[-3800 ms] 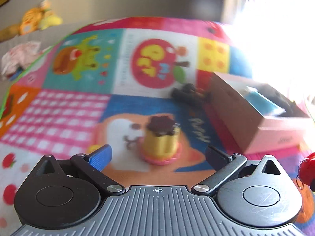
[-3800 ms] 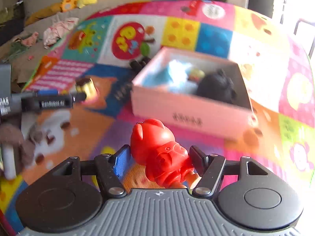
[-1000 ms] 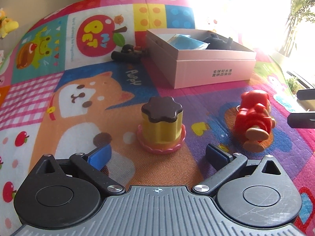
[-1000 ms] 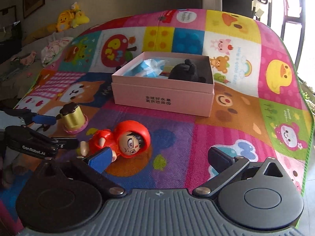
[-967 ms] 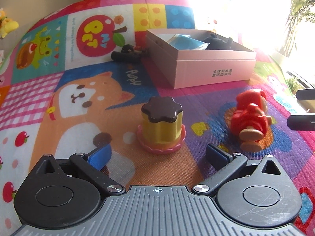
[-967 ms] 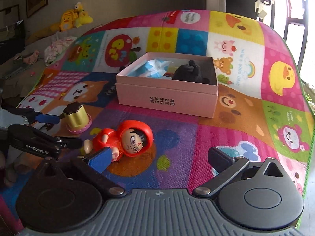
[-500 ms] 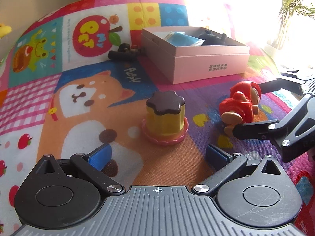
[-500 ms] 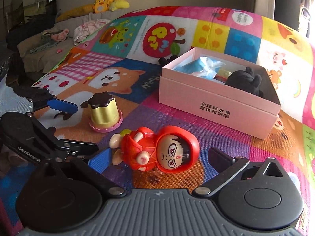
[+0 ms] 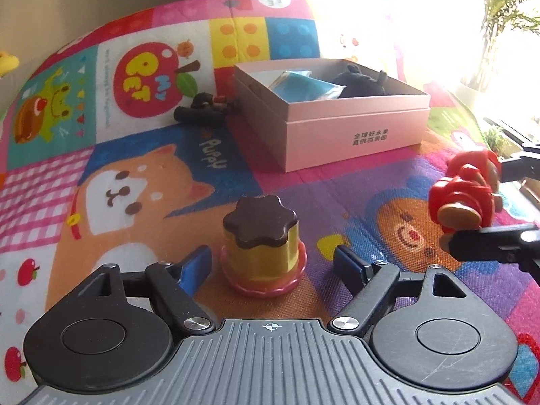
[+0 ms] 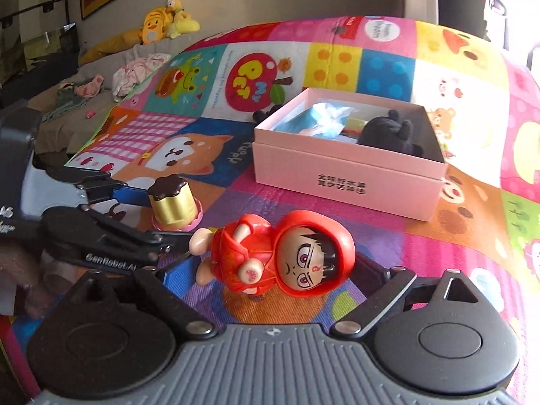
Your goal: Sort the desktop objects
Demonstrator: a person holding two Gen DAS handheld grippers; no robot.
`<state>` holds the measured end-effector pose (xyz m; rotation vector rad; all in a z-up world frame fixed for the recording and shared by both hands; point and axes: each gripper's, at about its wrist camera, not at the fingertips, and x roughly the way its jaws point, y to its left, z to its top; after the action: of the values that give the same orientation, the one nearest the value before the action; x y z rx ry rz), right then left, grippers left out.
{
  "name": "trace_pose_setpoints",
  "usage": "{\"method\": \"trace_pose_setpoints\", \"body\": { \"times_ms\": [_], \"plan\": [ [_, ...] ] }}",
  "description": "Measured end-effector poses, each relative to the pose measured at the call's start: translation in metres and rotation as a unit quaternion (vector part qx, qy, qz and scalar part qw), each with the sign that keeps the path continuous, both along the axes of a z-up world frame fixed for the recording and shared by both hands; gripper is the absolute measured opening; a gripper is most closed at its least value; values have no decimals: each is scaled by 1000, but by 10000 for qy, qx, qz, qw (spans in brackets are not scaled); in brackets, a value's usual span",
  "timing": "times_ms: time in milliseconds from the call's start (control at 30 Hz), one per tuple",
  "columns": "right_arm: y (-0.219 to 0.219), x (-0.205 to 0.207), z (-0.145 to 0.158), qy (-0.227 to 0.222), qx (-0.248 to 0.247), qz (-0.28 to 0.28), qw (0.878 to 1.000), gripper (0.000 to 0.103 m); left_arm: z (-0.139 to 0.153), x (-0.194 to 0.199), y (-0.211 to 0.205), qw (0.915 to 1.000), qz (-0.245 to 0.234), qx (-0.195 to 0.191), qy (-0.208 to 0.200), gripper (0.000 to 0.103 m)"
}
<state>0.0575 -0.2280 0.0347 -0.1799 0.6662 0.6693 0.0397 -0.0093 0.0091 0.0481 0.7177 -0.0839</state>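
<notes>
A yellow pudding toy (image 9: 261,249) with a brown top and pink base stands on the play mat between the fingers of my left gripper (image 9: 273,263). Its jaws are closing, with small gaps left at both pads. A red-hooded doll (image 10: 283,256) lies on its side on the mat between the fingers of my right gripper (image 10: 275,268). Those jaws are closing too, and the pads sit close to its feet and head without a clear press. The left wrist view shows the doll (image 9: 465,195) at the right edge.
An open pink box (image 9: 354,128) stands farther back, holding a blue packet (image 9: 303,86) and a black plush (image 10: 388,135). A small black object (image 9: 202,111) lies at the box's left side. Plush toys and clothes lie beyond the mat (image 10: 472,108) at far left.
Both grippers have moved in over their toys and their jaws have narrowed. The doll, held by my right gripper a few seconds back, now lies on the mat between its fingers.
</notes>
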Motion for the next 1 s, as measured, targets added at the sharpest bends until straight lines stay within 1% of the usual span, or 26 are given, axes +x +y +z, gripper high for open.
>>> {"method": "trace_pose_setpoints", "body": {
  "times_ms": [67,100,167,200,233,333,433,500,600,733,833,900,1000],
  "plan": [
    [-4,-4,1,10,-34,-73,10000,94,0,2,2,10000,58,-59,-6,84],
    [-6,-5,0,36,-43,-103,9999,94,-1,2,2,9999,62,-78,-27,81],
    [-8,-5,-2,97,-51,-166,9998,94,-1,0,0,10000,-7,-30,-88,73],
    [-8,-5,-4,132,-59,-212,9997,94,0,-2,-2,9999,-61,1,-108,65],
    [-8,-4,-5,167,-65,-261,9995,94,1,-4,-5,9998,-140,19,-114,61],
    [-9,-4,-3,206,-88,-359,9991,94,5,-10,-10,9995,-272,75,-118,61],
    [-12,-10,7,16,-82,-398,9992,94,14,-18,-15,9990,-360,147,-229,61],
    [-16,-14,19,-165,-28,-444,9989,94,28,-20,-16,9984,-392,156,-386,61],
    [-23,-18,42,-515,73,-567,9970,94,58,-16,-18,9959,-449,202,-761,61],
    [-36,-15,82,-941,368,-800,9917,94,111,3,-28,9880,-631,229,-1388,61],
    [-48,-7,104,-991,763,-927,9878,94,138,29,-42,9815,-767,300,-1731,61],
    [-52,-4,108,-1018,876,-997,9859,94,147,50,-51,9797,-804,309,-1810,61],
    [-52,1,102,-1004,827,-1036,9861,94,145,84,-63,9812,-888,97,-1710,61]
  ]
}}
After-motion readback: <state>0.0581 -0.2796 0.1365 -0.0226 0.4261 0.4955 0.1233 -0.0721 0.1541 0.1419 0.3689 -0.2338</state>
